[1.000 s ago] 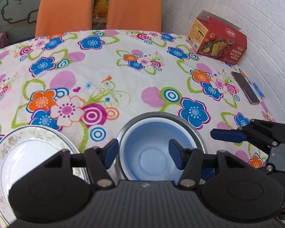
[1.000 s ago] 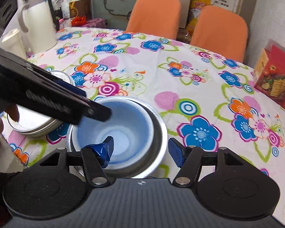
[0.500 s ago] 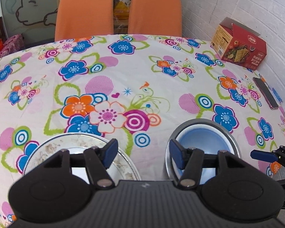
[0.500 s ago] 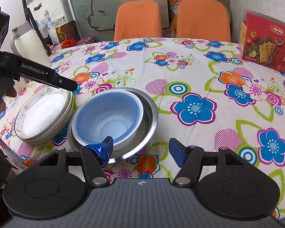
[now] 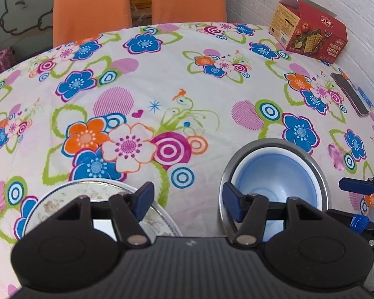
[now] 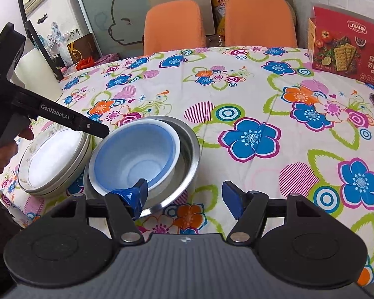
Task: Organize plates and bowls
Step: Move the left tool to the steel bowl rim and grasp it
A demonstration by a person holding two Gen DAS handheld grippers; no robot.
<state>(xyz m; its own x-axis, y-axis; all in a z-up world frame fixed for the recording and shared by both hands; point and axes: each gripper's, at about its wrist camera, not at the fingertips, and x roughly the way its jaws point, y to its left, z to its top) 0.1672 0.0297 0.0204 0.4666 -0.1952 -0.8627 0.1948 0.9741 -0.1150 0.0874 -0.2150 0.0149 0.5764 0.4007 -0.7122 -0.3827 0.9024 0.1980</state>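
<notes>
Here, blue bowl nested in steel bowl, plates beside

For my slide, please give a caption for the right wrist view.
Open right gripper near blue plastic bowl nested in steel bowl, beside stacked plates.

both grippers, left gripper and right gripper, gape empty.
</notes>
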